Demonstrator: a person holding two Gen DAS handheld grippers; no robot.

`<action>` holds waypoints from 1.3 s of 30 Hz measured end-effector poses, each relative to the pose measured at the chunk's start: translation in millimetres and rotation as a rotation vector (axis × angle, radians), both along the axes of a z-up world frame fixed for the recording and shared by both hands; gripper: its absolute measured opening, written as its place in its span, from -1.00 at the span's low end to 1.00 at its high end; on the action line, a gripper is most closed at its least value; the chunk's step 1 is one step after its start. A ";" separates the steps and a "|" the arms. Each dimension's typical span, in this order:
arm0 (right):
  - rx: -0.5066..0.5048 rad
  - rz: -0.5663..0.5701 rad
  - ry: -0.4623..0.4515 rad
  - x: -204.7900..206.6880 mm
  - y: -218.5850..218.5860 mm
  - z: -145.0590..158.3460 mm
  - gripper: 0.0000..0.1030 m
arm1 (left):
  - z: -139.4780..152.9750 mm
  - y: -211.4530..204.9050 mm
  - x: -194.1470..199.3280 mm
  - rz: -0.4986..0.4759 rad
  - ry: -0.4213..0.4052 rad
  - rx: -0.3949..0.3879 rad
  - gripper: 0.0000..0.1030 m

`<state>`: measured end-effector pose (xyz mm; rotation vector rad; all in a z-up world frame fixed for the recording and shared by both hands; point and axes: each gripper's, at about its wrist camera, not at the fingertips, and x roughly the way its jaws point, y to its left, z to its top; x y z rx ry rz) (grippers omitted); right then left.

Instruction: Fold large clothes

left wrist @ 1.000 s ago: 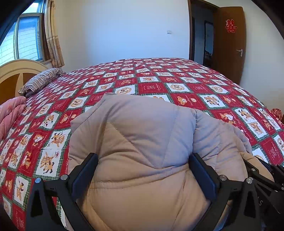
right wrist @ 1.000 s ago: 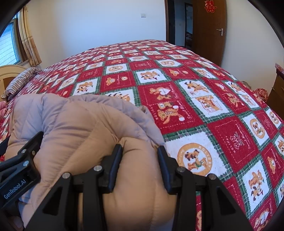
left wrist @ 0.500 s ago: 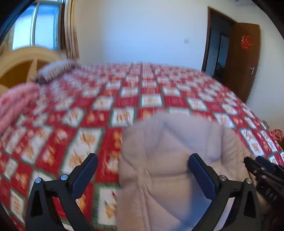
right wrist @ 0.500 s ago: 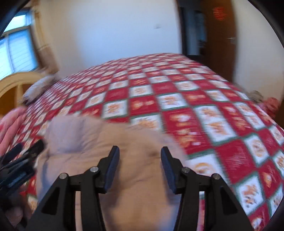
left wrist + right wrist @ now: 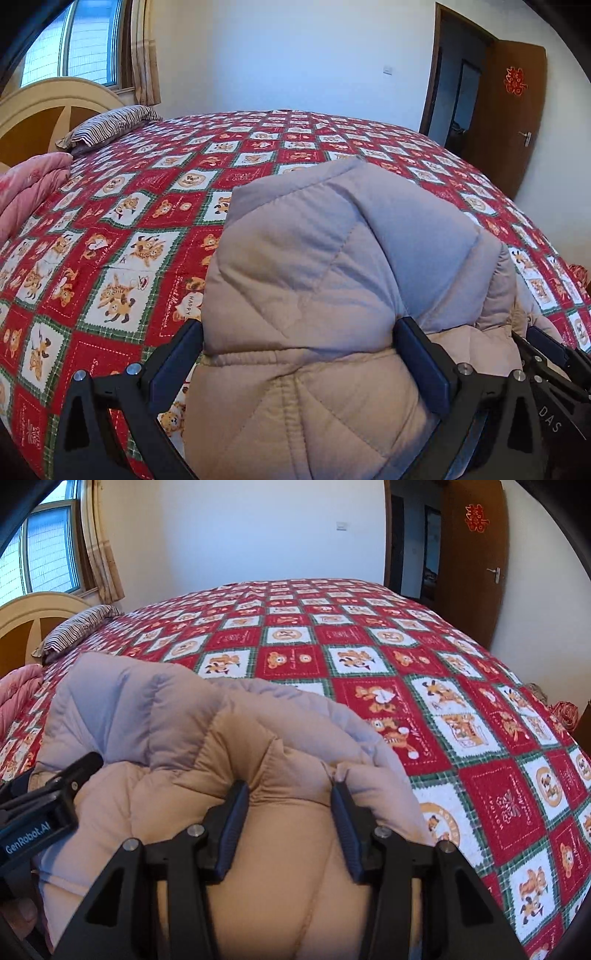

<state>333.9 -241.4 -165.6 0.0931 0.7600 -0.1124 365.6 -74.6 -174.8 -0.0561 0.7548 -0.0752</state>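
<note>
Right gripper [image 5: 288, 825]: jaws were closing on a thick fold of the padded jacket [image 5: 207, 746]; the pads pressed into the bulge at both sides, so the fabric was gripped.
Left gripper [image 5: 299, 363]: jaws stood wide, both pads pressed into the sides of a bulky bunch of the same jacket [image 5: 332, 266]; judged to be holding it.
Garment position: the jacket sat at the near edge of the bed, on the red patterned bedspread [image 5: 129, 206], bundled into a thick stack between the two grippers, which were close side by side.
Work done: judged that several layers had been doubled over; the bundle looked compact, not spread flat.
Work left: judged that the bundle needed setting down, releasing and smoothing; whether the sleeves were tucked could not be told.
Surroundings: a striped pillow [image 5: 110, 123] and pink bedding [image 5: 29, 184] lay well apart at the headboard side.
</note>
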 end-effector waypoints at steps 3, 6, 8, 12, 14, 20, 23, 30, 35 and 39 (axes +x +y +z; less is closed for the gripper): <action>0.019 -0.001 0.014 2.1 -2.8 -3.3 -0.07 | -3.3 -0.4 4.5 -0.002 0.018 -0.011 0.99; 0.045 -0.002 0.022 5.5 -7.6 -7.0 -0.07 | -7.6 -1.5 9.4 -0.003 0.025 -0.028 0.99; 0.069 -0.006 0.022 6.9 -11.6 -9.2 -0.07 | -7.4 -5.6 9.8 -0.004 0.022 -0.014 0.99; 0.084 -0.008 0.016 5.4 -14.8 -10.1 -0.07 | -5.6 -2.6 8.8 -0.015 0.030 -0.037 0.99; 0.100 -0.002 0.002 3.4 -16.9 -8.8 -0.07 | 0.5 5.3 2.3 -0.026 0.047 -0.073 0.99; 0.135 0.011 -0.113 -36.2 -30.7 12.3 -0.04 | 13.7 29.2 -54.9 -0.026 0.009 -0.109 0.99; 0.154 -0.029 -0.162 -52.8 -38.1 12.2 -0.03 | -4.1 36.3 -42.2 -0.061 0.097 -0.205 0.99; 0.227 -0.160 -0.088 -49.6 -66.1 -8.4 0.59 | -11.5 25.1 -37.4 -0.075 0.083 -0.173 0.99; 0.311 -0.068 -0.015 -35.2 -74.9 -15.9 0.36 | -17.1 21.8 -31.2 -0.077 0.097 -0.160 0.99; 0.435 -0.041 0.013 -31.0 -85.9 -25.4 0.33 | -19.2 21.8 -29.8 -0.096 0.110 -0.171 0.99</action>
